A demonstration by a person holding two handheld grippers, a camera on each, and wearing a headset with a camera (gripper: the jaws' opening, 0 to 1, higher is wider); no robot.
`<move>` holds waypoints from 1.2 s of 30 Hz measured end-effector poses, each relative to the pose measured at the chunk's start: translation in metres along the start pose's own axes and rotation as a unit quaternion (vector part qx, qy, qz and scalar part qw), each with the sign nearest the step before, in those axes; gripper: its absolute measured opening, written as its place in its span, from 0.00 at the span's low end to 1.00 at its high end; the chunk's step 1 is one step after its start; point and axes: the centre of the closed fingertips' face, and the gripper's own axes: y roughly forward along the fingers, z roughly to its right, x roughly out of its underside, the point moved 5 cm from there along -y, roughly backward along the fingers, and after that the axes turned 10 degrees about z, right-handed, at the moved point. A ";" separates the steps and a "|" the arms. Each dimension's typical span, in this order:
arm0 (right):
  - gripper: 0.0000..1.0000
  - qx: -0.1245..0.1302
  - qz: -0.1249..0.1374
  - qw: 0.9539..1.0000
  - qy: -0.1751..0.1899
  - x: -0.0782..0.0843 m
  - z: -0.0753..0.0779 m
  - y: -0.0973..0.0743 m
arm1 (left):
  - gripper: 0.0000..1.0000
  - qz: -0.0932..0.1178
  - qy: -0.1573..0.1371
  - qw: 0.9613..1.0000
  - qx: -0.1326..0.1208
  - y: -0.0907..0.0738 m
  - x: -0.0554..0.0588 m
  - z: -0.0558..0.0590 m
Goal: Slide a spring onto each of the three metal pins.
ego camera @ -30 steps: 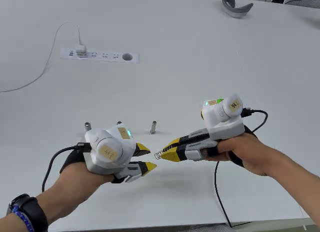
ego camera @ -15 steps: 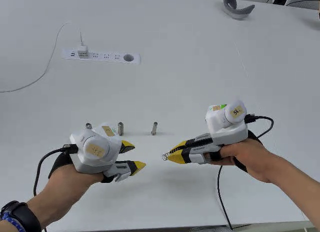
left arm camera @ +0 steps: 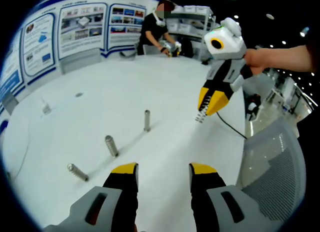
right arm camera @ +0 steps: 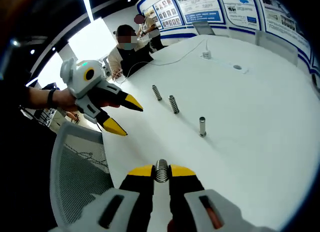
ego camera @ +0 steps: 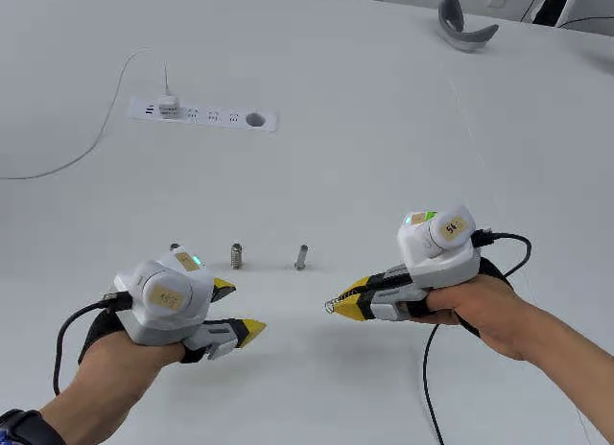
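Three metal pins stand in a row on the white table. The left pin (left arm camera: 77, 172) and the middle pin (ego camera: 236, 255) each wear a spring. The right pin (ego camera: 301, 257) is bare, as the right gripper view also shows (right arm camera: 202, 126). My right gripper (ego camera: 336, 306) is shut on a small spring (right arm camera: 161, 170), which pokes out of its tips, in front and to the right of the bare pin. My left gripper (ego camera: 245, 308) hovers open and empty in front of the left two pins.
A white power strip (ego camera: 201, 114) with a plugged-in cable lies far back on the left. A grey curved object (ego camera: 465, 23) sits at the far right edge. A mesh chair (left arm camera: 280, 167) stands by the table, and people sit at the far end.
My left gripper has drawn back to the left, away from the pins, uncovering the middle pin with its spring. The right gripper still holds its spring and has drifted slightly right.
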 end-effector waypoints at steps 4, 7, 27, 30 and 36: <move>0.12 0.005 -0.016 1.000 -0.014 -0.001 0.004 0.001 | 0.43 0.001 -0.005 1.000 -0.008 -0.003 0.003 -0.004; 0.12 0.010 -0.022 0.999 -0.022 -0.003 0.009 0.002 | 0.45 0.001 -0.007 1.000 -0.013 -0.005 0.005 -0.007; 0.12 0.058 -0.050 0.997 -0.026 -0.028 0.048 0.019 | 0.53 0.018 -0.048 0.997 -0.057 -0.027 0.012 -0.028; 0.12 0.062 -0.049 0.997 -0.025 -0.034 0.053 0.023 | 0.55 0.021 -0.053 0.997 -0.060 -0.029 0.010 -0.029; 0.12 0.063 -0.052 0.996 -0.033 -0.045 0.057 0.030 | 0.57 0.024 -0.056 0.996 -0.065 -0.033 0.011 -0.033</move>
